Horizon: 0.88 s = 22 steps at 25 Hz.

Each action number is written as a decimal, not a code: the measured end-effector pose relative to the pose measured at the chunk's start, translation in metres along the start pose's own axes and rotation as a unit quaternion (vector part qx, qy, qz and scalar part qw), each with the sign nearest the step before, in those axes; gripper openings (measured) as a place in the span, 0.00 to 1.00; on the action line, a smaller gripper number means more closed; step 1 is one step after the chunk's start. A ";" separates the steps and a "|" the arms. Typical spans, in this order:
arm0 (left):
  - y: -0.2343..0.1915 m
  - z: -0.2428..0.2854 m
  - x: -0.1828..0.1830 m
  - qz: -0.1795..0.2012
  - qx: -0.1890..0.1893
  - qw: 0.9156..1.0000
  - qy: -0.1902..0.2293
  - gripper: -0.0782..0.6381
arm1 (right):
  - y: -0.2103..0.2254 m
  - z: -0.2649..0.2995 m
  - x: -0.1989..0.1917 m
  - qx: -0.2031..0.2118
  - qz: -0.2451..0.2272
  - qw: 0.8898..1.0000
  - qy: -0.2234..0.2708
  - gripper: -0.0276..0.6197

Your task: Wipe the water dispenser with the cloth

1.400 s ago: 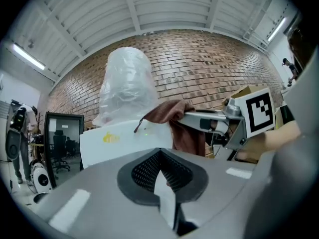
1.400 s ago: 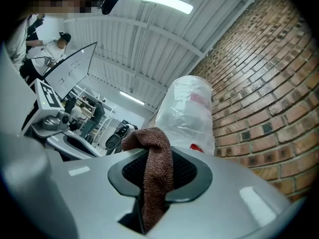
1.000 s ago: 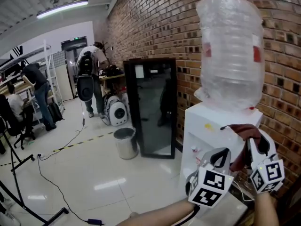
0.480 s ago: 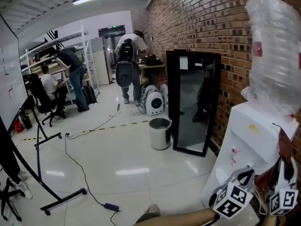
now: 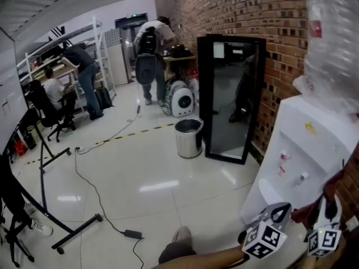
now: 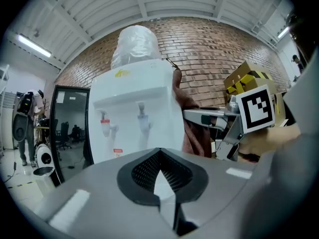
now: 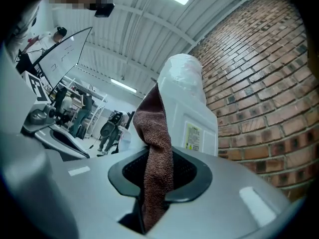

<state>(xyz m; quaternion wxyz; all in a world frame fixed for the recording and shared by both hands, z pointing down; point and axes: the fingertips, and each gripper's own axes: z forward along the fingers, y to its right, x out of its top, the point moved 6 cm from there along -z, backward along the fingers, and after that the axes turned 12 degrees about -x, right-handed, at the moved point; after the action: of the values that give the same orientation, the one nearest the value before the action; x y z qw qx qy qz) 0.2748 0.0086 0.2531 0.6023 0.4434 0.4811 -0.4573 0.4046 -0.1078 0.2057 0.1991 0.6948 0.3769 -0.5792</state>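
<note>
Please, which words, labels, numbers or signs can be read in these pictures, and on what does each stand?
No words can be read in any view.
The side sticker on the water dispenser: print too small.
The red label on the bottle: blurred.
The small label below the taps: too small.
The square markers: patterns, no letters.

Water dispenser [image 5: 303,150] far rt, back to brick wall [image 5: 247,10], bottle [image 5: 334,43] on top. Cloth [image 5: 314,210] against dispenser's near side. Left of it along same wall: tall framed panel [image 5: 230,94], w/ bin [image 5: 188,137] on floor [image 5: 151,178] just in front-left. Cable [image 5: 92,190] on floor beside stand [image 5: 42,184] at left. People [image 5: 148,43] & shelving [image 5: 101,43] at far end, behind bin.
</note>
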 end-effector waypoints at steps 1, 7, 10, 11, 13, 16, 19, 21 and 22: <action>0.001 -0.005 -0.009 -0.003 -0.002 1.000 0.000 0.11 | -0.005 -0.004 -0.005 0.001 -0.008 1.000 -0.011 0.19; -0.022 0.004 -0.039 0.022 0.022 0.999 -0.008 0.11 | -0.032 0.021 -0.039 0.030 -0.013 0.998 -0.050 0.19; -0.027 0.012 -0.052 0.018 0.024 0.999 -0.019 0.11 | -0.036 0.024 -0.062 0.044 -0.009 0.996 -0.075 0.19; -0.026 0.015 -0.055 0.010 0.021 0.999 -0.023 0.11 | -0.035 0.021 -0.070 0.049 -0.012 0.995 -0.089 0.20; -0.020 0.019 -0.058 -0.003 0.010 1.000 -0.026 0.11 | -0.034 0.014 -0.090 0.059 -0.016 0.990 -0.123 0.20; -0.015 0.015 -0.056 0.012 -0.007 0.999 -0.030 0.11 | -0.039 0.007 -0.125 0.068 -0.018 0.983 -0.168 0.20; -0.019 0.010 -0.059 0.064 -0.017 0.997 -0.042 0.11 | -0.042 0.001 -0.150 0.070 0.006 0.981 -0.179 0.20; -0.025 0.011 -0.071 0.072 -0.017 0.996 -0.052 0.11 | -0.041 0.001 -0.156 0.063 0.020 0.983 -0.170 0.20; -0.028 0.012 -0.082 0.052 -0.016 0.997 -0.062 0.11 | -0.041 0.000 -0.159 0.058 0.018 0.984 -0.169 0.20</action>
<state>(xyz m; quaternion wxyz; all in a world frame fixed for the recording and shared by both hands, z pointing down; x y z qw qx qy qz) 0.2400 0.0018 0.3326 0.6612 0.4291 0.4261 -0.4441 0.3669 -0.1281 0.3639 0.2301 0.6039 0.2907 -0.7055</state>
